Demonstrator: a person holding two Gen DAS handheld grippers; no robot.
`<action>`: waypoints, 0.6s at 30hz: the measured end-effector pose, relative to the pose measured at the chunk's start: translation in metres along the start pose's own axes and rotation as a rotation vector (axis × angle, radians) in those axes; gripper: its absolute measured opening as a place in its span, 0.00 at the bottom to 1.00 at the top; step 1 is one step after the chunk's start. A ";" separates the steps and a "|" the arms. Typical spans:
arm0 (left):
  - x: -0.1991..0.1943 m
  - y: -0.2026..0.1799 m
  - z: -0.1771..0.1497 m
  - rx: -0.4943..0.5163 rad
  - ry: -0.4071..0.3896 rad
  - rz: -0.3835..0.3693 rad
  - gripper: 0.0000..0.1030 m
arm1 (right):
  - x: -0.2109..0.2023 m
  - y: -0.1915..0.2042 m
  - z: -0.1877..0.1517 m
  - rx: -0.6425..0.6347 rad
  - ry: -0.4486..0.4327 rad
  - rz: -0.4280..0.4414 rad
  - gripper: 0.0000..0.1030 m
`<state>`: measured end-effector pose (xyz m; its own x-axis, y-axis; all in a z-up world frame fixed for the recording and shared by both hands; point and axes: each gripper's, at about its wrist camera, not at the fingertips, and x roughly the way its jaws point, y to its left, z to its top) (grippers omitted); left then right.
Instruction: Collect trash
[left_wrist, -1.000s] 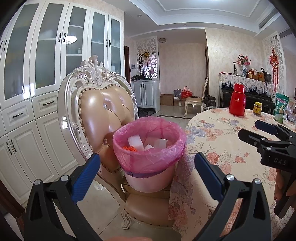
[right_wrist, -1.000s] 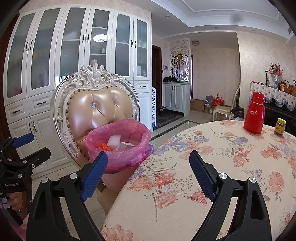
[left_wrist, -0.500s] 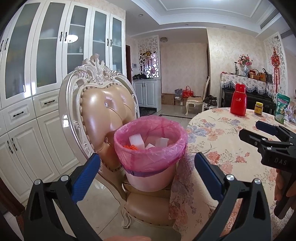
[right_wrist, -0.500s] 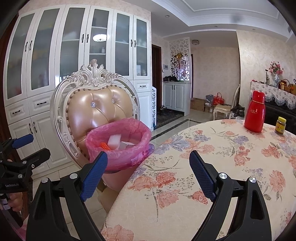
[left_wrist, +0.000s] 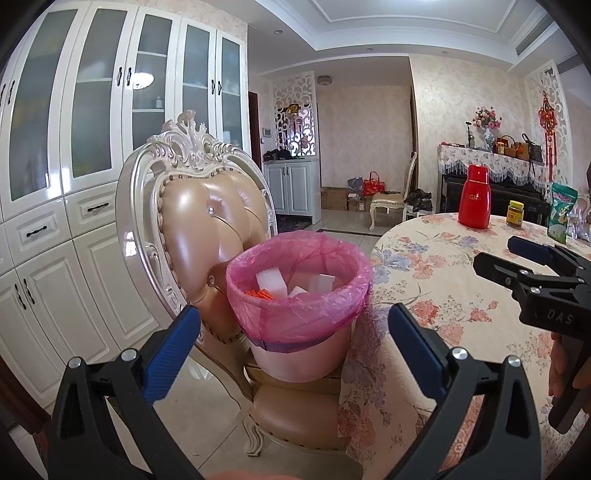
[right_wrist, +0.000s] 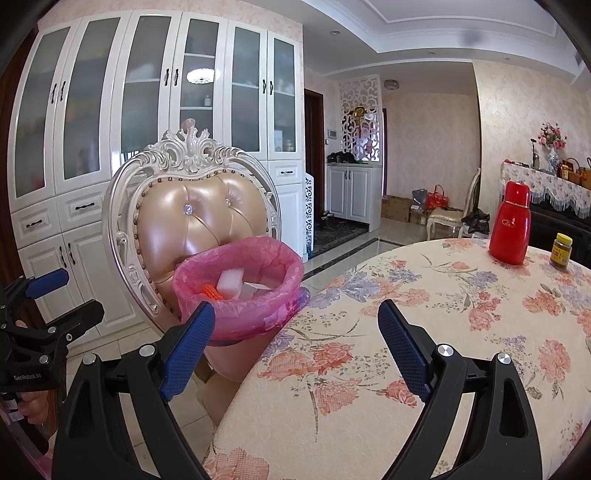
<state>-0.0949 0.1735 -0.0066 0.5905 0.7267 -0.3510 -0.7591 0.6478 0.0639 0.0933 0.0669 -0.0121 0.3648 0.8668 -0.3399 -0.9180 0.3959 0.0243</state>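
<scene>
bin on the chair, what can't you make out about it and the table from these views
- Bin depth: left wrist view, the pink liner and top trash hide what lies below.
- Bin base: right wrist view, the table edge and the right hand-held gripper cover it.
- Jar label: too small in both views.
- Table's right side: cut off by the frame edge.

A tall white cabinet wall (right_wrist: 155, 122) with frosted glass doors above and panelled drawers and doors below fills the left side. Before it stands an ornate chair (left_wrist: 199, 206) with a carved pearl-white frame and glossy beige tufted back. A round table under a cream floral tablecloth (right_wrist: 424, 314) takes the right. The walls carry pale pink patterned wallpaper (left_wrist: 364, 125); the floor is glossy light tile (left_wrist: 207, 417). A white carved lattice screen (right_wrist: 360, 118) stands by the hallway, and a stepped white ceiling (left_wrist: 406, 26) runs overhead.
</scene>
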 end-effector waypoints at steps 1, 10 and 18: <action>0.000 0.000 0.000 0.003 0.000 0.003 0.96 | 0.000 0.000 0.000 0.000 0.000 0.000 0.82; 0.002 0.000 -0.002 -0.006 0.020 0.003 0.96 | 0.001 0.000 -0.002 -0.001 0.002 -0.001 0.82; 0.001 0.000 -0.002 -0.006 0.009 0.009 0.96 | 0.002 0.002 -0.003 -0.008 0.003 0.004 0.82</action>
<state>-0.0949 0.1738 -0.0086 0.5817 0.7302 -0.3585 -0.7657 0.6402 0.0617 0.0913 0.0686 -0.0152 0.3605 0.8675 -0.3429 -0.9207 0.3898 0.0182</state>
